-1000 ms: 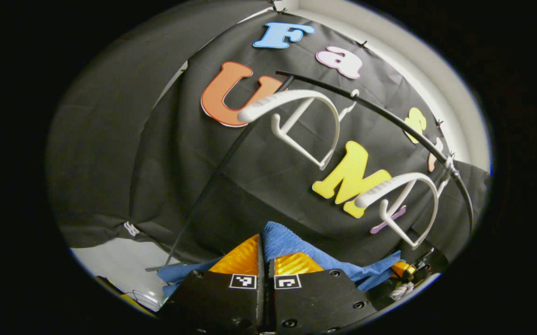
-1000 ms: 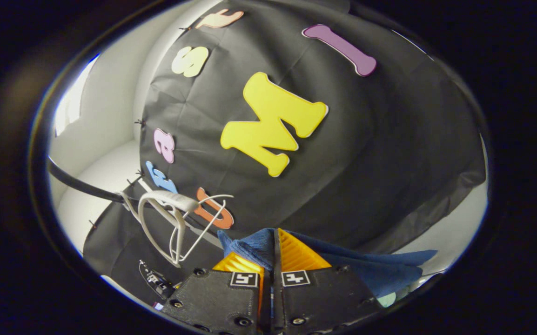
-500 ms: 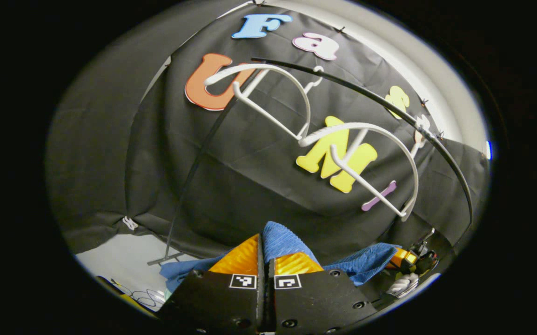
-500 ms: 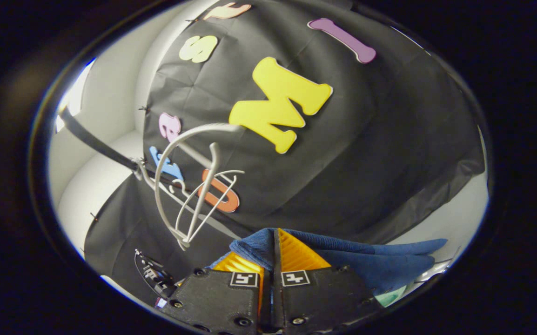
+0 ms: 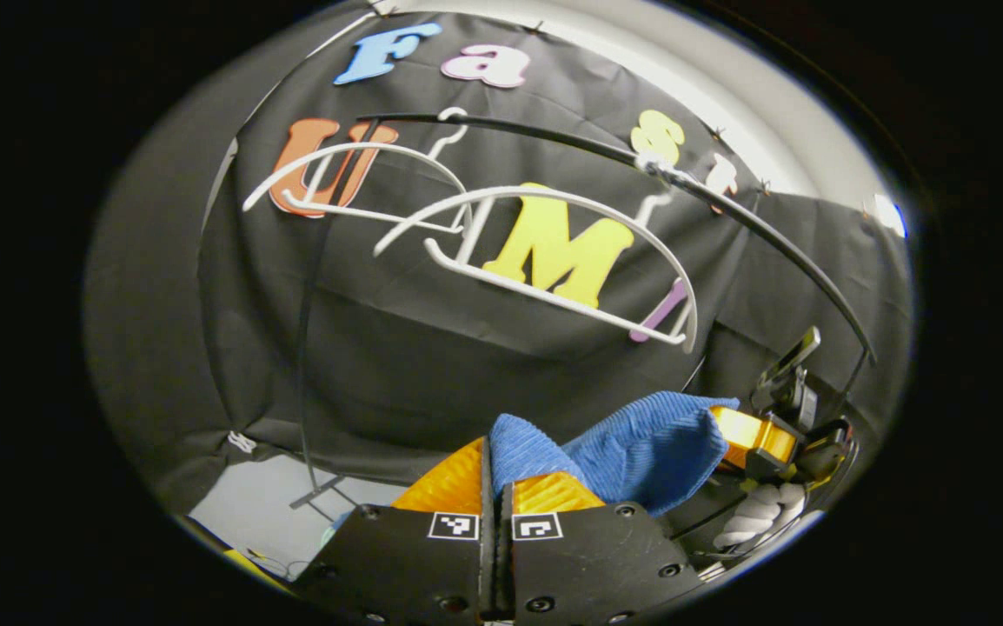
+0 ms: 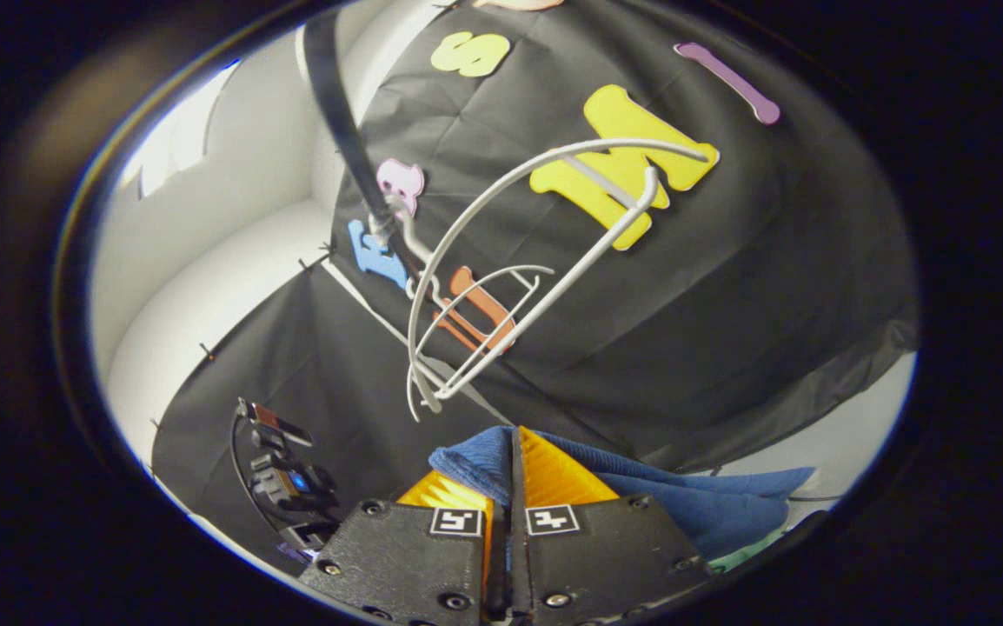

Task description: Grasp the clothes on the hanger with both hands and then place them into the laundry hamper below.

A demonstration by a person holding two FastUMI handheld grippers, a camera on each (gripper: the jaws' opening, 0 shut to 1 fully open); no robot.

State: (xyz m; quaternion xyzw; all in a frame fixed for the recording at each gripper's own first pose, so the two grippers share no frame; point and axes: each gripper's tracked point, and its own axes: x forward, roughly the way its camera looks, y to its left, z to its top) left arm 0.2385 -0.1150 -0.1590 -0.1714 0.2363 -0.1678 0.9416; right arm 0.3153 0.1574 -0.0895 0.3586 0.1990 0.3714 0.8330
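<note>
in the left gripper view, the left gripper [image 5: 495, 465] sits at the bottom edge with its two fingers pressed nearly together on a fold of blue ribbed cloth [image 5: 640, 439]. the cloth runs lengthwise from this grip off to the right, where its far end meets the right gripper [image 5: 749, 435], held by a gloved hand [image 5: 758, 515] near the frame's edge. only the top of the cloth shows; whatever hangs lower is hidden behind the gripper body.

above the cloth, two bare white hangers [image 5: 545, 252] hang from a dark curved rail [image 5: 640, 161], both well apart from the cloth.

in the right gripper view, the right gripper [image 6: 512, 474] is likewise clenched on a bunched fold of the blue cloth [image 6: 710, 504], which spreads away to the right and is cut off at the lower edge. a white hanger [image 6: 545, 252] hangs tilted from the rail [image 6: 341, 113] above it. a dark device [image 6: 280, 478] at lower left is too small to make out. the laundry hamper cannot be made out.
</note>
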